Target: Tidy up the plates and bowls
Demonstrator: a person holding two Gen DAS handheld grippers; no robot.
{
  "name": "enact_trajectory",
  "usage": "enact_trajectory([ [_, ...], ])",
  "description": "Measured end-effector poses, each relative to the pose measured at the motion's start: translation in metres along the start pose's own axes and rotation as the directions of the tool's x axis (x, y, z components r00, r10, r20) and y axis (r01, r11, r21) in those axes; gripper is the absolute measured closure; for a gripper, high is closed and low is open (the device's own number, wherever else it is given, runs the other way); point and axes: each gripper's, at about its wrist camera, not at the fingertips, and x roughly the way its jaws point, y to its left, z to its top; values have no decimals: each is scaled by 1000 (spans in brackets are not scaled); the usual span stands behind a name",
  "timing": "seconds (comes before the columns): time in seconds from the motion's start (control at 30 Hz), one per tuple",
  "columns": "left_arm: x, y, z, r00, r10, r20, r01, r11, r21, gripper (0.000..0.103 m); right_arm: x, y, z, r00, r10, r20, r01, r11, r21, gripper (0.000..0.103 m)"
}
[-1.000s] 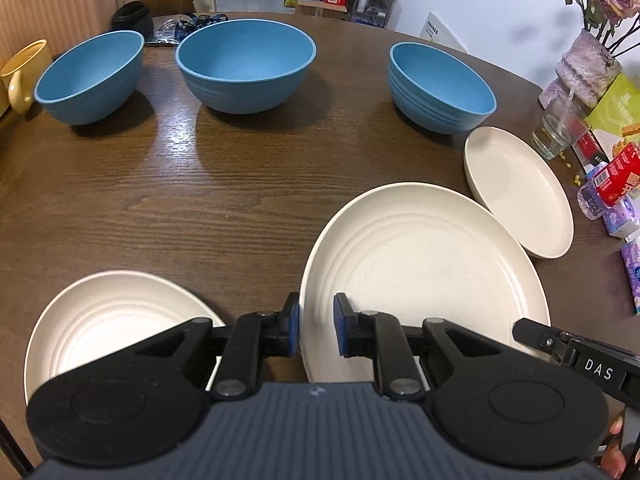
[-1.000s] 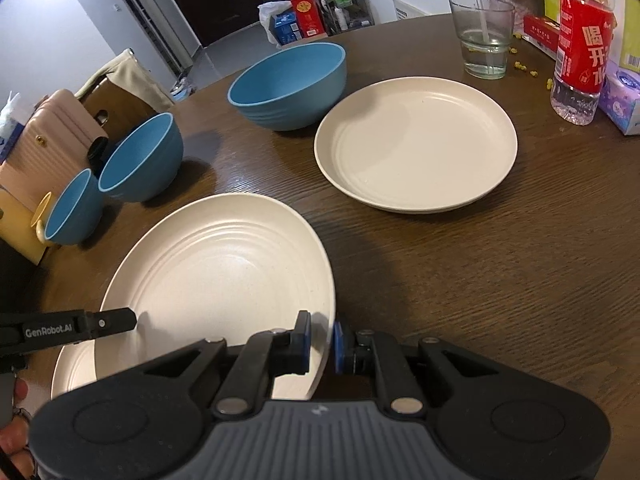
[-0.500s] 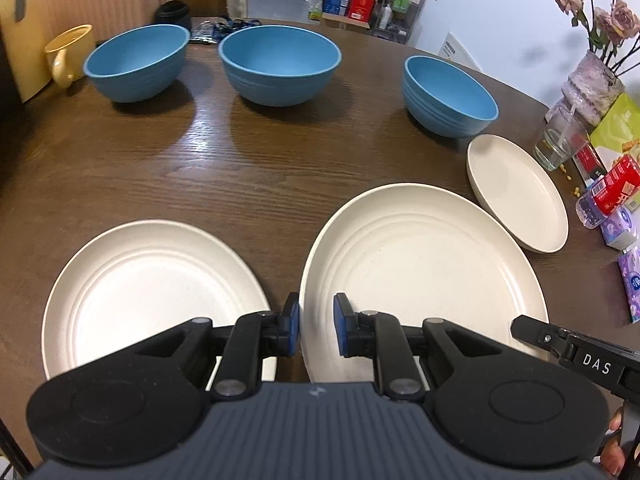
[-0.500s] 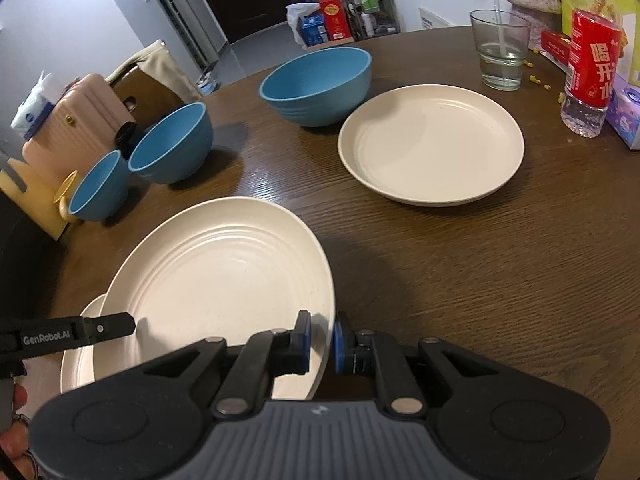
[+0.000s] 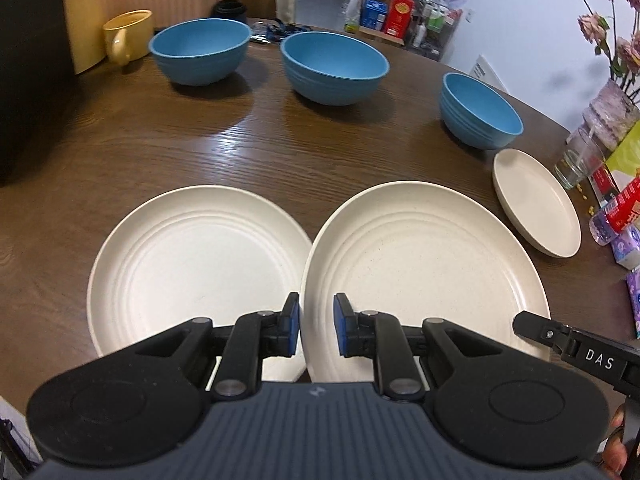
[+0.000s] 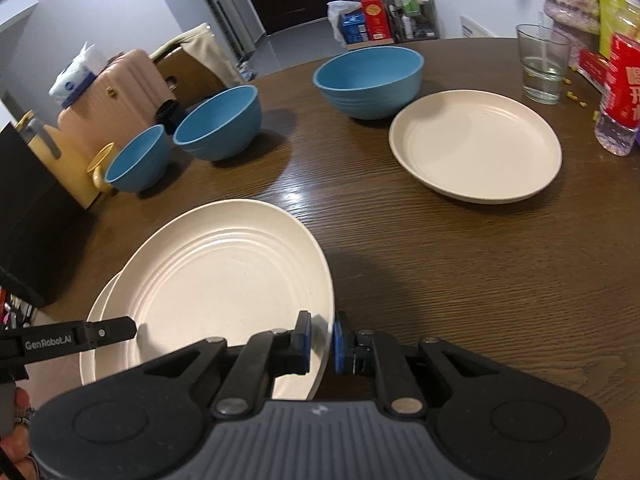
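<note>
While both tongs pinch the same large cream plate by opposite edges, the main risk is a slip: the left tongs (image 5: 316,326) clamp its near-left rim and the right tongs (image 6: 321,342) clamp its near-right rim, each with only a small bite of blue pad on a thin, smooth lip. The held plate (image 5: 424,268) hangs tilted above the desk (image 5: 200,148), its left edge overlapping the second large plate (image 5: 192,264) that lies flat beneath; in the right wrist view that lower plate (image 6: 94,320) shows only as a sliver at the left. Judgement: if the two hands drift apart or twist unevenly, the rim could pop out of one pad and the plate would drop onto the lower one, clattering or skidding off centre. Lowering while off centre would leave a crooked stack. Both plates are matte, faintly speckled, with concentric ridges and a shallow raised rim, likely light and stiff. A smaller cream plate (image 6: 476,144) with a plainer well sits well apart to the right, near a clear glass (image 6: 542,64) and a red-labelled bottle (image 6: 620,96). Three blue bowls (image 5: 334,66) stand unstacked at the far side, matte, ribbed low on the outside. Desk is dark wood grain, glossy, so slippery for a sliding plate.
</note>
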Motion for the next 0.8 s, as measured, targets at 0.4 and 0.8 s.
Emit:
enact_trajectory([
  [0.4, -12, 31, -3, 1000, 4, 28, -3, 1000, -24, 85, 3, 31, -3, 1000, 18, 9, -18, 999, -36, 92],
  [0.8, -11, 87, 3, 1000, 26, 3, -25, 999, -25, 85, 24, 85, -19, 1000, 14, -26, -15, 999, -46, 92],
])
